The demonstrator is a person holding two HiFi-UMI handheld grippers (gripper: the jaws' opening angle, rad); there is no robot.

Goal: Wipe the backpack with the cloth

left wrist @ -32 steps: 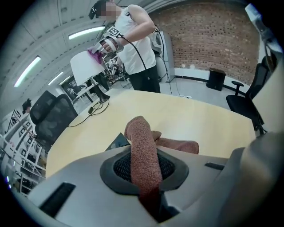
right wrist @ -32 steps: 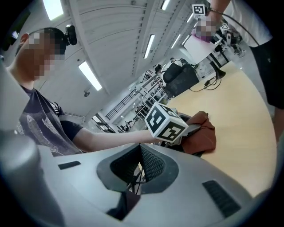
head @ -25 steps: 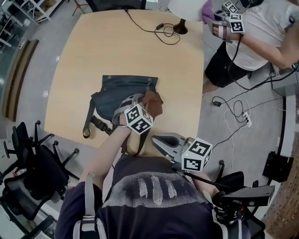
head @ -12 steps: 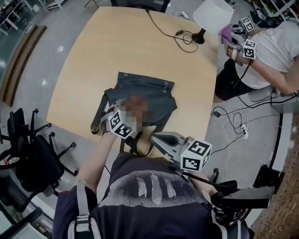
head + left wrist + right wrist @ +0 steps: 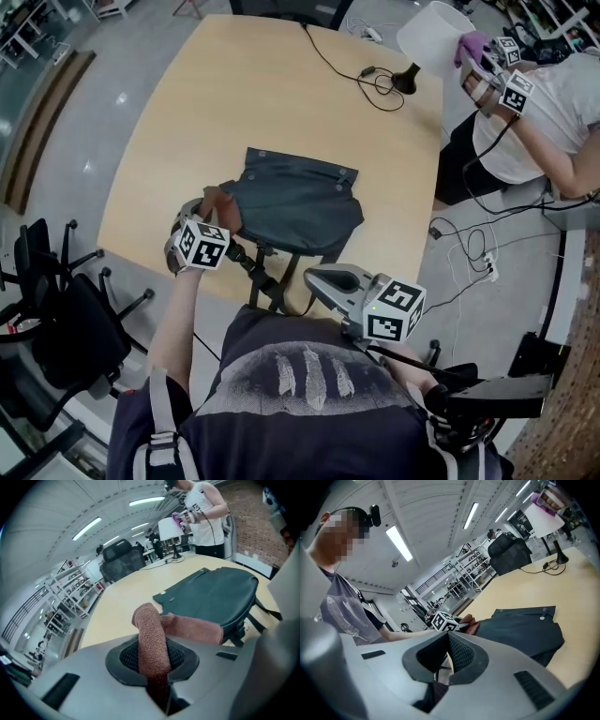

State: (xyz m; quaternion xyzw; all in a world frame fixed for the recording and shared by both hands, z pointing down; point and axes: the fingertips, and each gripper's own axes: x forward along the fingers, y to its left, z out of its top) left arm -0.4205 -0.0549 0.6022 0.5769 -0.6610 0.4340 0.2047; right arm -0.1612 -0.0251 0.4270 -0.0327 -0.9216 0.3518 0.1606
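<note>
The dark grey backpack [image 5: 298, 202] lies flat on the wooden table [image 5: 281, 94], its straps hanging over the near edge. My left gripper [image 5: 214, 216] sits at the backpack's left edge, shut on a reddish-brown cloth [image 5: 223, 203]. In the left gripper view the cloth [image 5: 151, 639] rises out of the shut jaws and its free end drapes against the backpack [image 5: 215, 592]. My right gripper [image 5: 321, 279] hangs off the table's near edge, shut with nothing in it; its view shows the backpack [image 5: 520, 630] beyond the closed jaws.
A white-shaded lamp [image 5: 429, 39] with a black cable [image 5: 361, 73] stands at the table's far right corner. Another person [image 5: 548, 112] with grippers stands beside it. Black office chairs [image 5: 56, 319] are on the floor at the left.
My left gripper has carried the cloth leftward across the backpack, from its right-middle to its left edge. The right gripper has stayed where it was.
</note>
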